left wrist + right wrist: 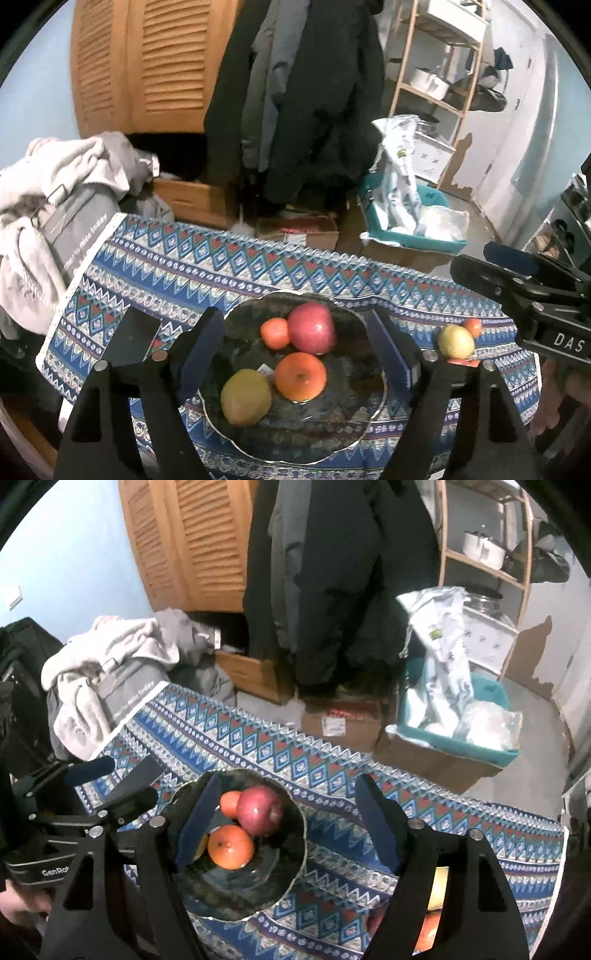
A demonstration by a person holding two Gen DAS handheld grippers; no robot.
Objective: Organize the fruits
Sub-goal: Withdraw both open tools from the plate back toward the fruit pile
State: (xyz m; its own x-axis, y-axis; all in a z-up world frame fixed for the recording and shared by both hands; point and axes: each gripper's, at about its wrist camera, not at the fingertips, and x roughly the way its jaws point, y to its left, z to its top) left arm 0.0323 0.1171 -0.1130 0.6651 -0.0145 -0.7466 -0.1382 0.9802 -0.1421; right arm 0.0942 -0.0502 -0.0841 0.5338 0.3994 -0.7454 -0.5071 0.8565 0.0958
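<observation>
the dark glass bowl (373, 402) sat mid-table on the patterned cloth (192, 266). it held a red apple (312, 326), a big orange (300, 376), a small orange (275, 332) and a greenish-brown fruit (245, 397). both the left gripper (295, 343) and the right gripper (288, 816) hung spread wide, holding nothing. right of the bowl, a yellow-green fruit (456, 341) waited with smaller orange ones; i'd have closed gently around its middle, then lowered it into the bowl's bare side.

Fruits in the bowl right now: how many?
4: red apple at the back, small orange on its left, big orange in front, green-yellow fruit front-left. More sit outside on the cloth.
</observation>
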